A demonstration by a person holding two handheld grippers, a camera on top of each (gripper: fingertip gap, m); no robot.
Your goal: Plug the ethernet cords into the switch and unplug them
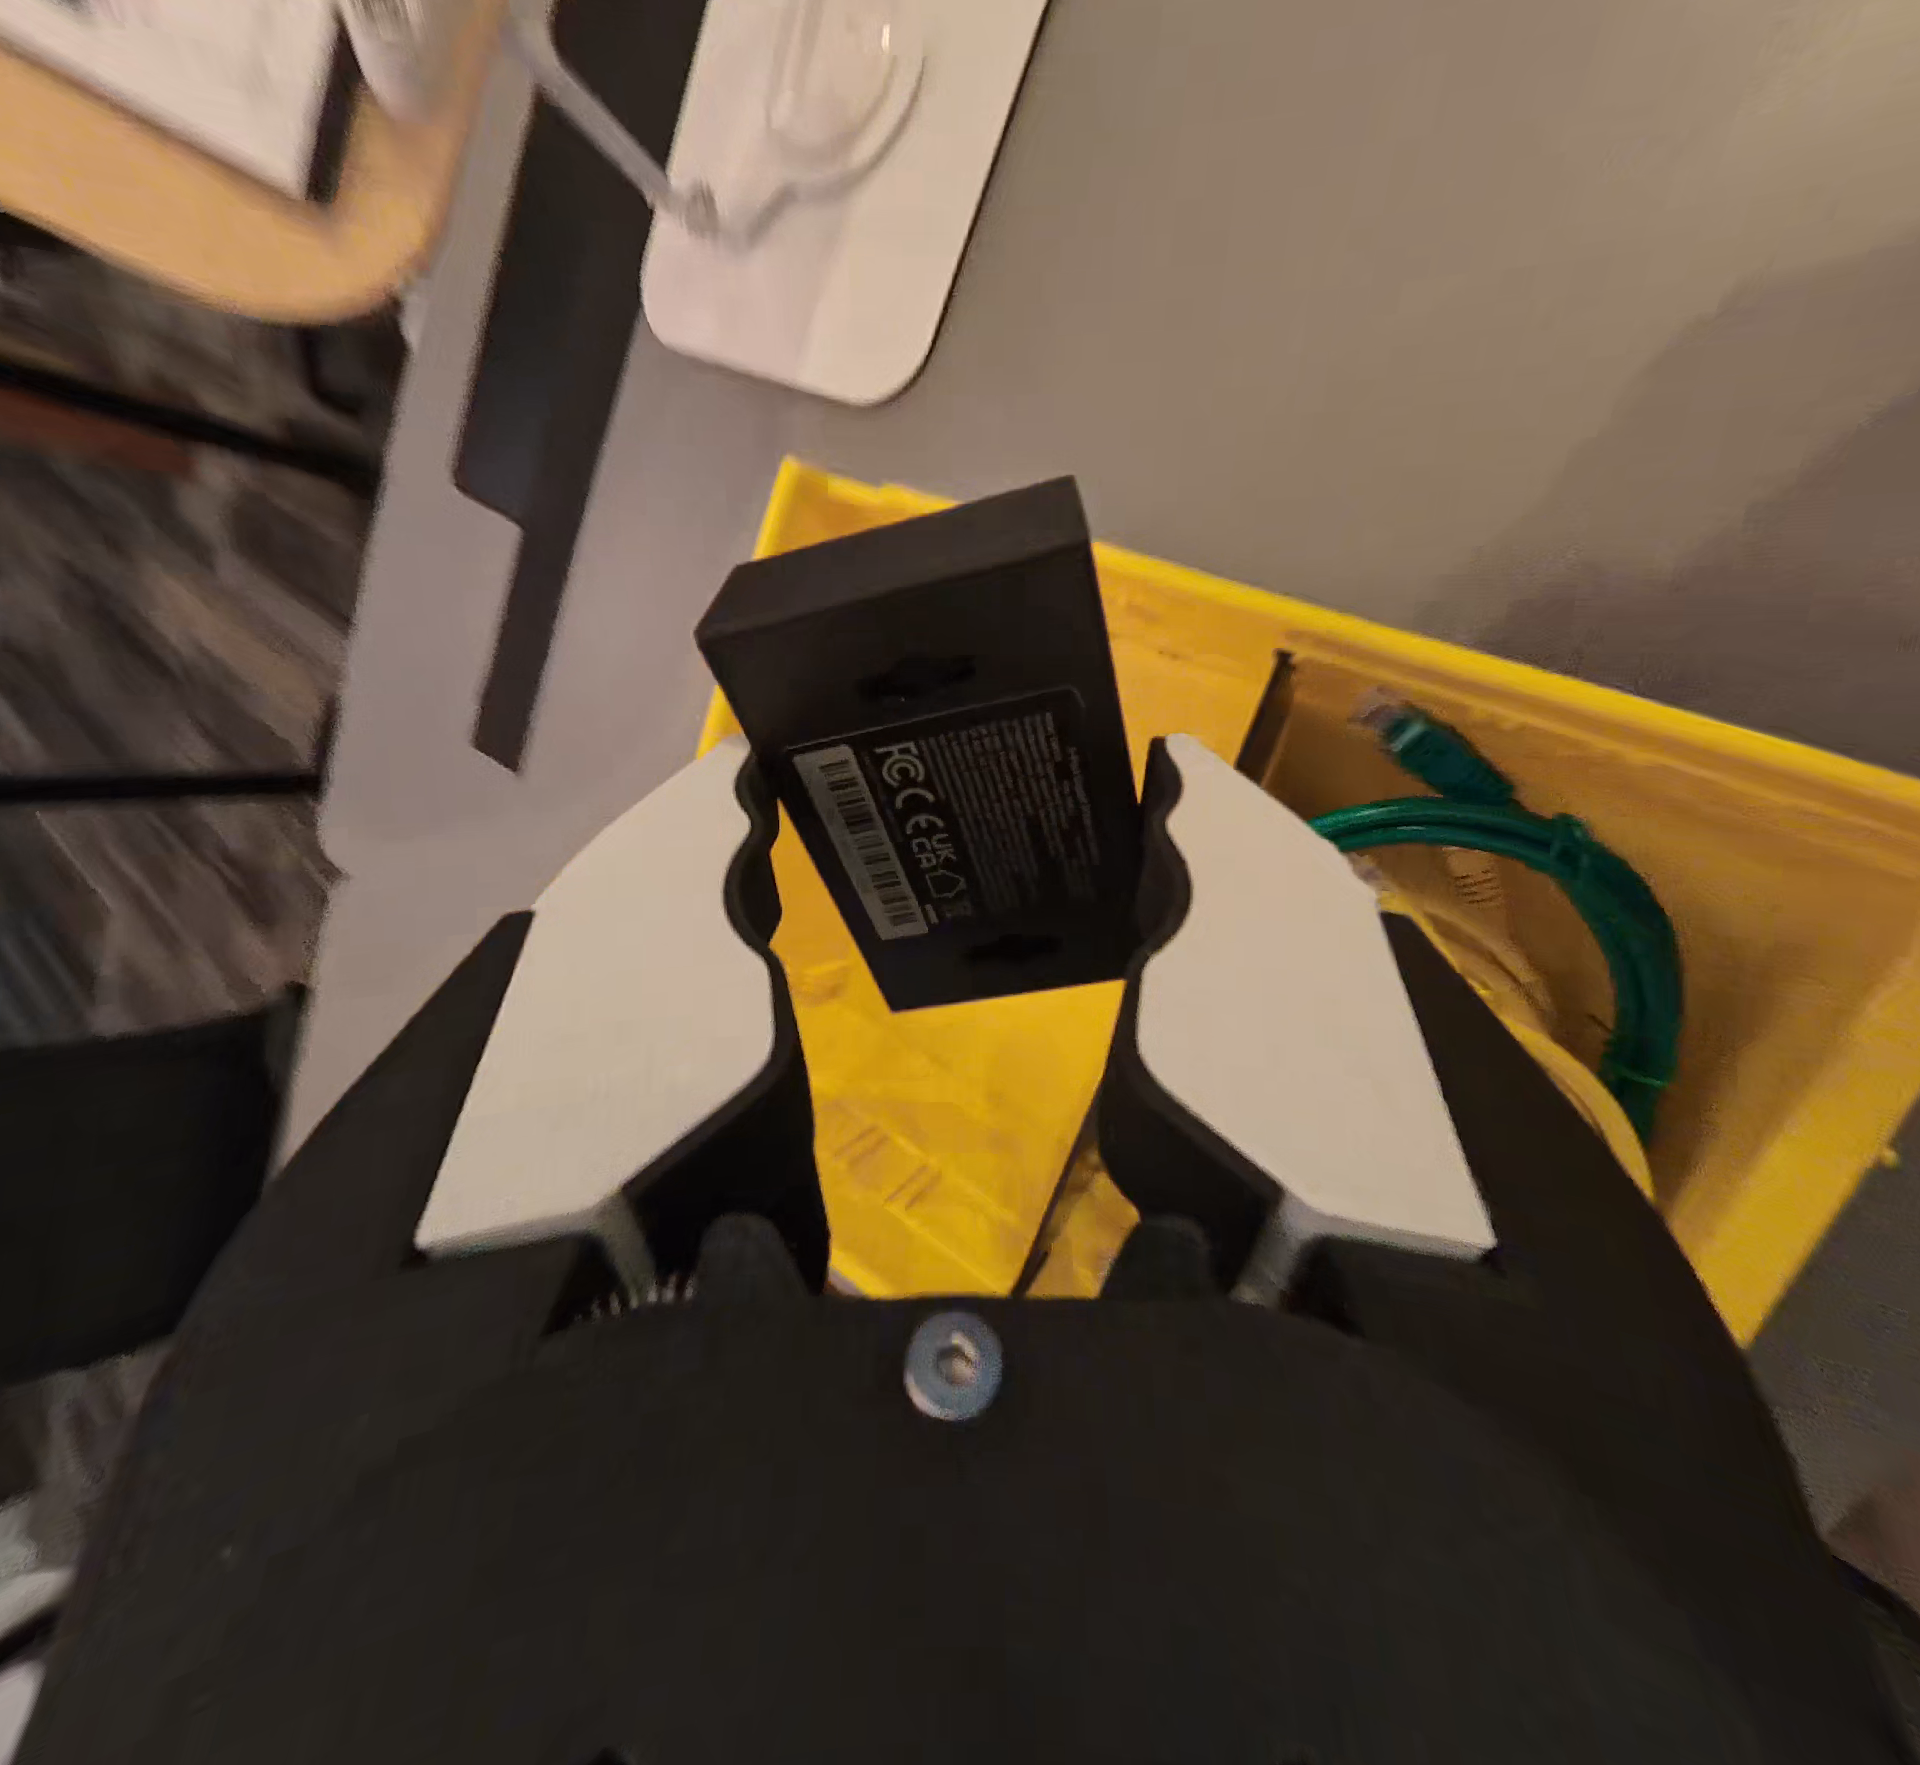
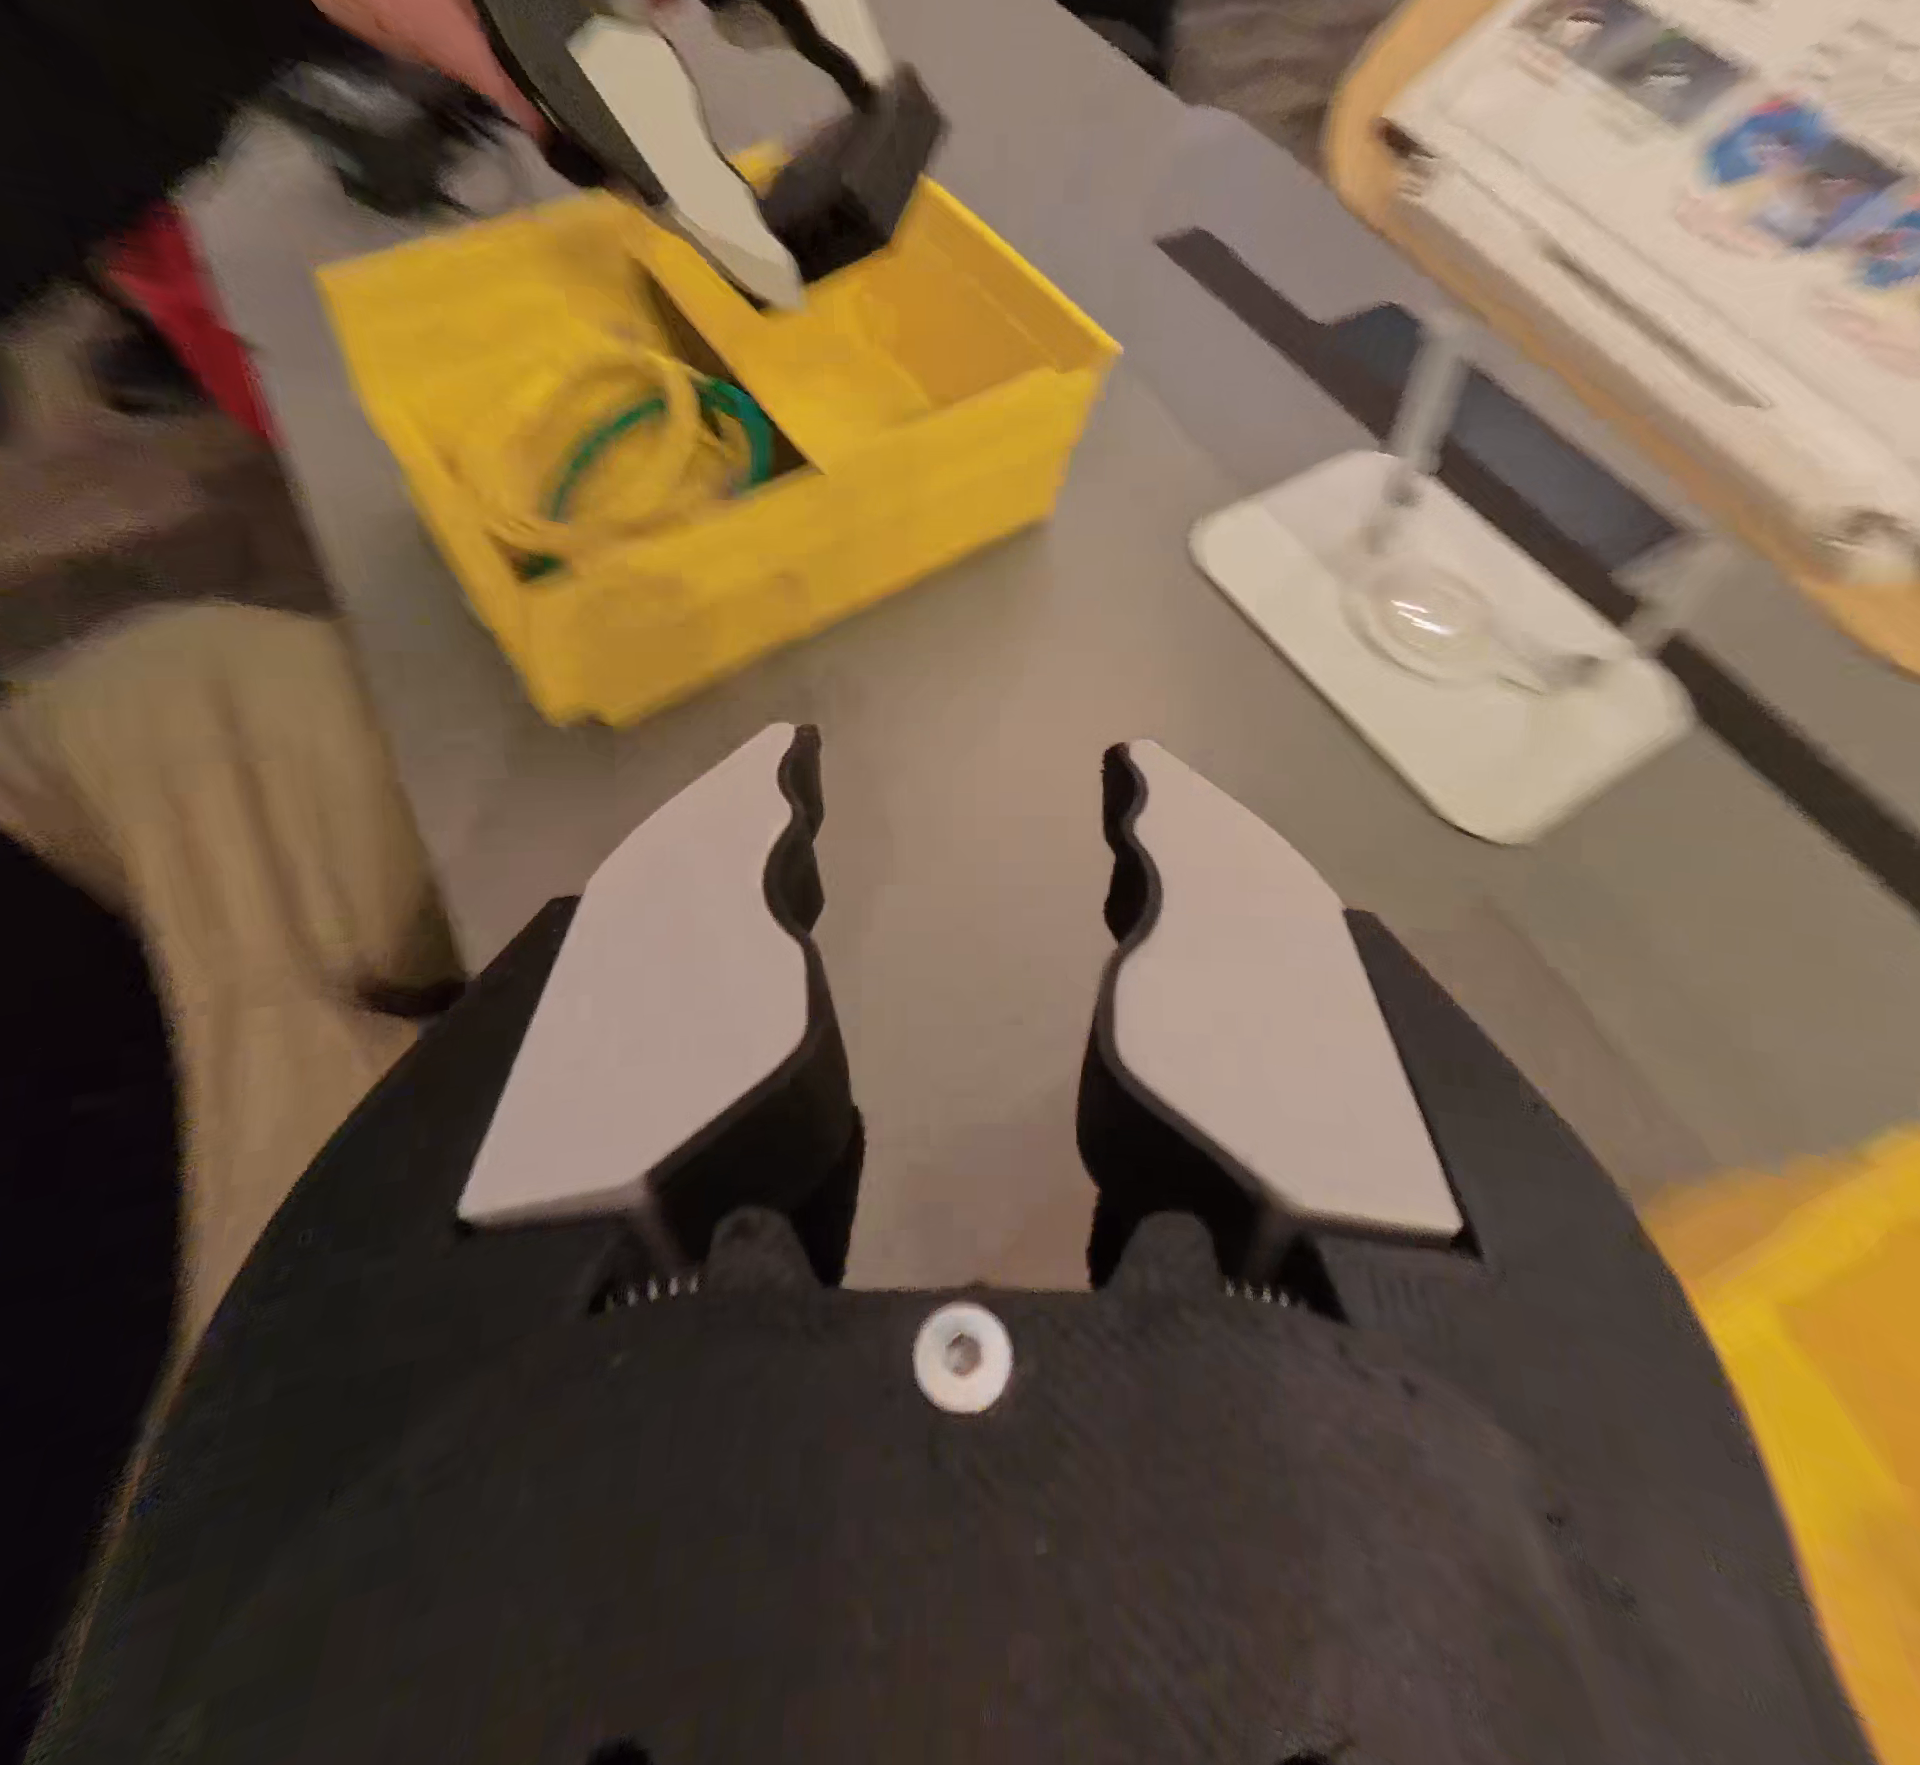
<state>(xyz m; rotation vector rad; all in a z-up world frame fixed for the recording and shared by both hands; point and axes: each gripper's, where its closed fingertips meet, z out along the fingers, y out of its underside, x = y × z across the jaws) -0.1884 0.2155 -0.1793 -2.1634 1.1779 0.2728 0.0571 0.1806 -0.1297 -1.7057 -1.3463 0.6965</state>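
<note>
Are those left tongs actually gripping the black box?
Touching. In the left wrist view, the left tongs pinch the black switch on both sides, holding it above the yellow bin.

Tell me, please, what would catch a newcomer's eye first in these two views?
Most striking is the yellow bin on the grey table, with the left gripper above it, shut on the black switch. Coiled green and yellow cords lie in the bin's other compartment. The right gripper hangs open and empty over bare table nearer the camera.
</note>
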